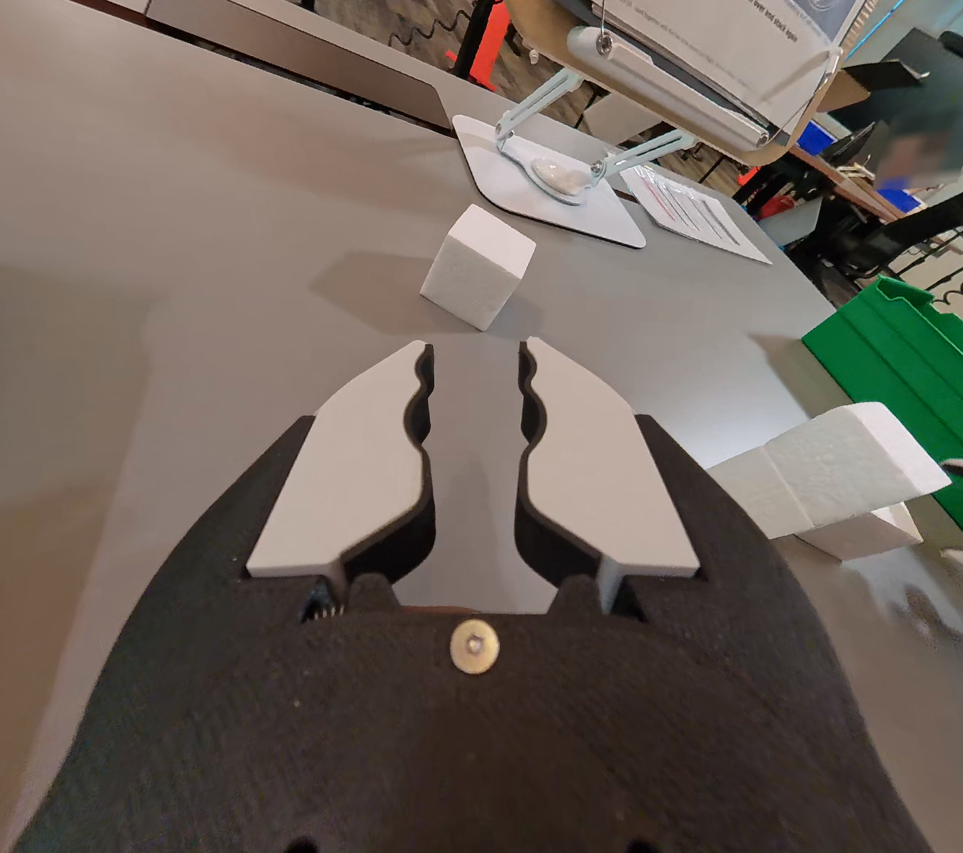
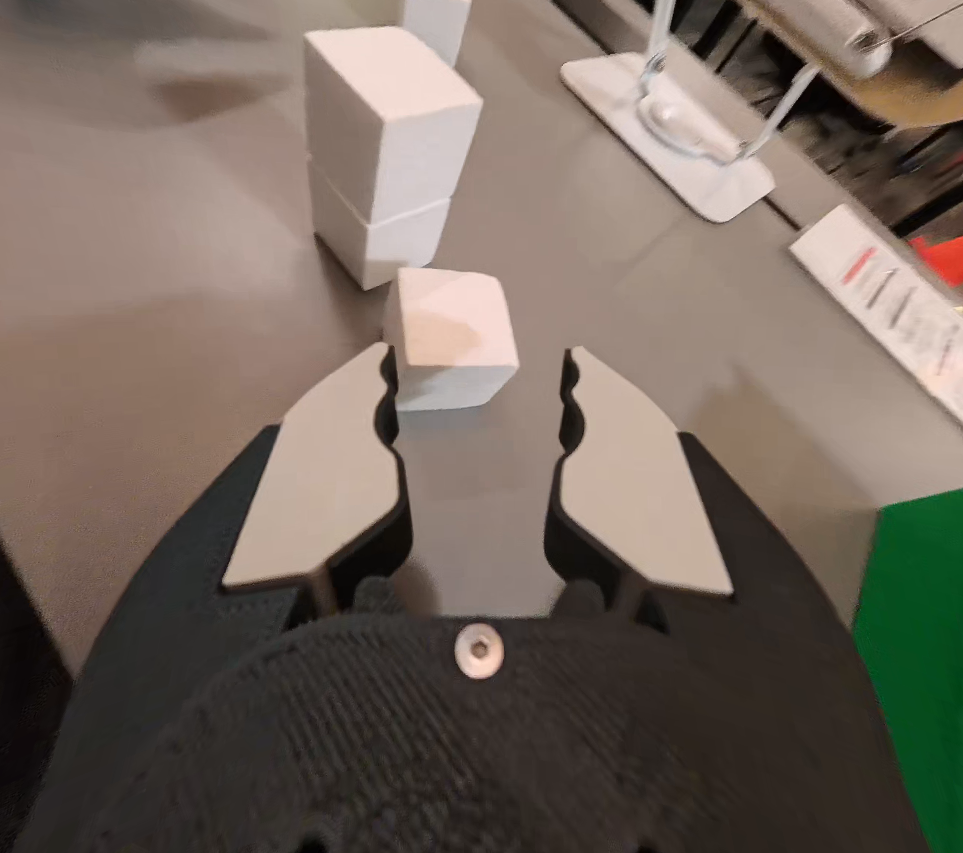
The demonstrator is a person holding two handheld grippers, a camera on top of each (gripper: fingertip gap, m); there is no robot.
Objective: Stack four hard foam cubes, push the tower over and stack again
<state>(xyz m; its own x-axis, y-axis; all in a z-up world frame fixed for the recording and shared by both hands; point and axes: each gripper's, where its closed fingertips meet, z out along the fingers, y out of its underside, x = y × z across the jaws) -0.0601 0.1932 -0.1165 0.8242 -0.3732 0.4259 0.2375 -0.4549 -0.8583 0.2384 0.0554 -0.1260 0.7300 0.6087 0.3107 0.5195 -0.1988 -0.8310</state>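
The right hand-held gripper [image 2: 475,353] fills the near part of its view, jaws spread and holding nothing, with a white foam cube [image 2: 452,338] lying between the fingertips, close against the left one; whether it touches is hard to tell through the blur. Just beyond that cube two more white cubes stand stacked [image 2: 388,150] on the grey bench [image 2: 156,359], and a further cube [image 2: 435,1] sits behind them. To the right are a white stand base [image 2: 677,150], a printed sheet [image 2: 886,306] and a green bin [image 2: 927,645]. A clean grip here would, by my judgement, want the cube centred between the fingers and the gripper level. The left hand-held gripper [image 1: 475,348] hovers low over the bench, tilted slightly, jaws spread and empty, aimed at a lone cube [image 1: 477,265] just ahead. In its view the stacked cubes [image 1: 828,473] show at the right edge.
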